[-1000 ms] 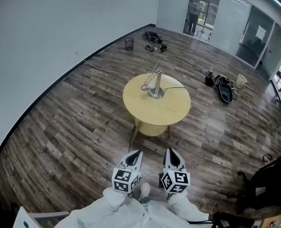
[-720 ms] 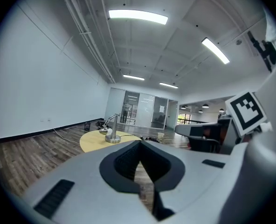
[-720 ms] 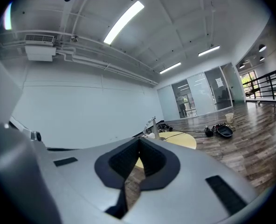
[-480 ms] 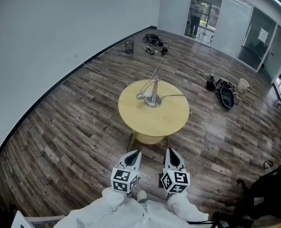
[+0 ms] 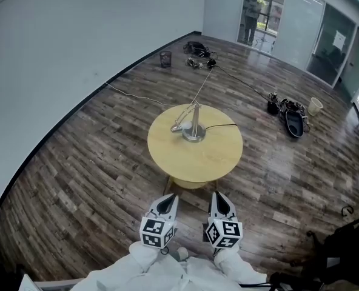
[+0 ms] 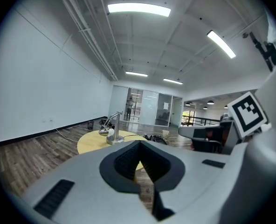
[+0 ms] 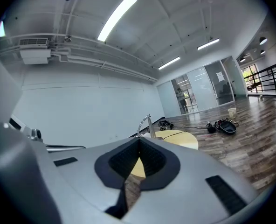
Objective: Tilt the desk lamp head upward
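Observation:
A silver desk lamp point(image 5: 194, 128) stands on a round yellow table point(image 5: 197, 156) in the middle of the room. Its head point(image 5: 177, 127) hangs low to the left, close to the tabletop. My left gripper point(image 5: 169, 200) and right gripper point(image 5: 218, 198) are side by side at the bottom of the head view, well short of the table, both shut and empty. The left gripper view shows the lamp point(image 6: 113, 129) far ahead beyond the closed tips of my left gripper point(image 6: 140, 144). In the right gripper view the lamp point(image 7: 146, 124) rises just above the closed tips of my right gripper point(image 7: 139, 142).
A black cord point(image 5: 223, 126) runs from the lamp across the table. A cable point(image 5: 137, 96), a dark bin point(image 5: 165, 58), bags point(image 5: 291, 119) and a cup point(image 5: 315, 105) lie on the wood floor behind. A black backpack point(image 5: 343, 247) sits at the right. A person point(image 5: 253, 8) stands behind glass doors.
The table and lamp have shifted slightly left and closer in the head view. Both grippers stay shut, side by side, in the same place in the picture.

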{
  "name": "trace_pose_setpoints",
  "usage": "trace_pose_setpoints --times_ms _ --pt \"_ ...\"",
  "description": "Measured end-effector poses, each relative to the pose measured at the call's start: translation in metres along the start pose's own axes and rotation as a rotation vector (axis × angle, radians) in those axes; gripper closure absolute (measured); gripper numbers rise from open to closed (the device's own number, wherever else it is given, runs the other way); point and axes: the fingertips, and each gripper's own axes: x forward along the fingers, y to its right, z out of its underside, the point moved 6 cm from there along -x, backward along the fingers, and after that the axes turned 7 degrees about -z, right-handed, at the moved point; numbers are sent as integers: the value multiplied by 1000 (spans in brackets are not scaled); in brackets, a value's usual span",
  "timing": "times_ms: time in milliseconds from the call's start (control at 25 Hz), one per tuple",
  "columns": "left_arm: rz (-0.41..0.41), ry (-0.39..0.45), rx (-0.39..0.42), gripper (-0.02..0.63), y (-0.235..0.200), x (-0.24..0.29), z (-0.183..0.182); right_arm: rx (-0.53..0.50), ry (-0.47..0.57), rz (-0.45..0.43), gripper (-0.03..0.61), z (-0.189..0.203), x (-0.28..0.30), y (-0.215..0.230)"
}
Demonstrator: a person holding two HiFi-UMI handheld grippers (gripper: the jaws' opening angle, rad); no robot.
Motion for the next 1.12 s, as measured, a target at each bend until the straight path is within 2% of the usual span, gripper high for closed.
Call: trace_pose_setpoints --times_ms 600,1120 --pt "-3 -1 3 615 -17 64 -14 4 -5 23 566 -8 52 41" --pt "14 -11 4 615 -50 146 -35 -1 -8 41 566 -23 132 72"
